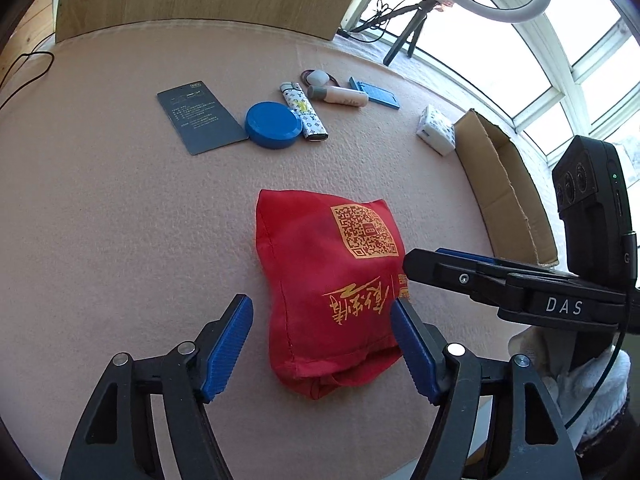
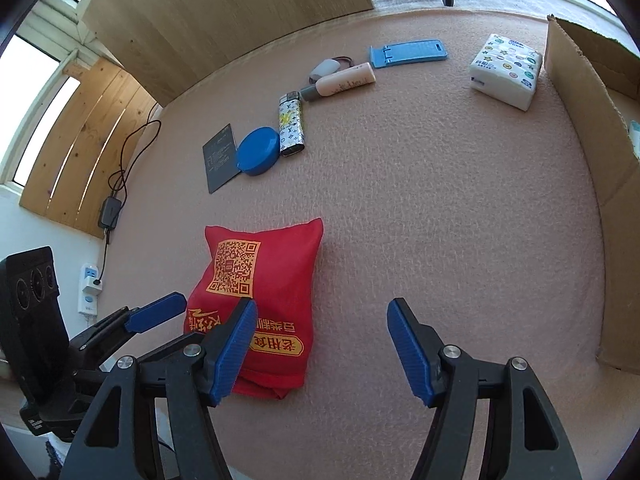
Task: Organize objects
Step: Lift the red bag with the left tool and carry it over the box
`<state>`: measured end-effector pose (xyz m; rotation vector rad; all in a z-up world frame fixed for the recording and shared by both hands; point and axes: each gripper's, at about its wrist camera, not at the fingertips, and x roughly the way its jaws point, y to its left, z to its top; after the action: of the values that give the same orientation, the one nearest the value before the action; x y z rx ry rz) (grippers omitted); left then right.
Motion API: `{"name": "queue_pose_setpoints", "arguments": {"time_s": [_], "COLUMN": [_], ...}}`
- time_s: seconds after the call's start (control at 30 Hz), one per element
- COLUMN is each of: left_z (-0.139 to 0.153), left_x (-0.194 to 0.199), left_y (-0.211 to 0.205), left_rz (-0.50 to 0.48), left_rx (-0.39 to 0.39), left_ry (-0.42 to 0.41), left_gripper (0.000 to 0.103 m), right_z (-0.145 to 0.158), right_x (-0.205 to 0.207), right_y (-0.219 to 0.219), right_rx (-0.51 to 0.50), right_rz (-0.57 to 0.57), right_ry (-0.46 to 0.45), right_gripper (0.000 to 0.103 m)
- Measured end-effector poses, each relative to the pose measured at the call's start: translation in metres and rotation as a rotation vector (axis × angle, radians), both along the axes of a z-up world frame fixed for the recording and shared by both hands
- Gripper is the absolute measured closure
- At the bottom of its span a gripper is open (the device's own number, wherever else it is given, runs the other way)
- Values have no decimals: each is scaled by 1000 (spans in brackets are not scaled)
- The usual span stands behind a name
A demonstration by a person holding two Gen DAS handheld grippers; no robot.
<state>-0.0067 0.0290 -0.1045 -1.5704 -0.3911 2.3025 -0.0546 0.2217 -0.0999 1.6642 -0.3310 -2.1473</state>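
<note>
A red cloth bag (image 1: 332, 292) with a gold QR code lies on the pink felt table (image 1: 120, 220); it also shows in the right wrist view (image 2: 260, 296). My left gripper (image 1: 322, 344) is open, its blue pads on either side of the bag's near end, not closed on it. My right gripper (image 2: 322, 348) is open and empty just right of the bag, its left pad over the bag's edge. Farther back lie a dark card (image 1: 200, 118), a blue round tin (image 1: 273, 125), a patterned lighter (image 1: 304, 114), a white tube (image 1: 340, 96), a blue holder (image 1: 374, 93) and a tissue pack (image 1: 436, 130).
An open cardboard box (image 2: 592, 128) stands along the table's right edge. A wooden board (image 2: 224, 12) leans behind the table. A ring light on a tripod (image 1: 412, 20) stands by the window. A cable and power strip (image 2: 90, 292) lie off the left edge.
</note>
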Motion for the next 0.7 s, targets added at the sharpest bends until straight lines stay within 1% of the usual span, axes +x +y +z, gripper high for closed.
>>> {"name": "queue_pose_setpoints", "arguments": {"time_s": [0.1, 0.27, 0.3, 0.47, 0.7], "left_z": [-5, -9, -10, -12, -14], "left_x": [0, -2, -3, -5, -5], "left_y": [2, 3, 3, 2, 4], "left_rz": [-13, -16, -16, -14, -17], "left_rx": [18, 27, 29, 35, 41], "left_ry": [-11, -20, -22, -27, -29], "left_gripper": [35, 36, 37, 38, 41], "right_z": [-4, -3, -3, -6, -11], "right_x": [-2, -4, -5, -6, -6], "right_y": [-9, -20, -21, -27, -30], "right_rx": [4, 6, -1, -27, -67], "right_rz": [20, 45, 66, 88, 96], "right_ry": [-10, -3, -5, -26, -58], "right_gripper": [39, 39, 39, 39, 40]}}
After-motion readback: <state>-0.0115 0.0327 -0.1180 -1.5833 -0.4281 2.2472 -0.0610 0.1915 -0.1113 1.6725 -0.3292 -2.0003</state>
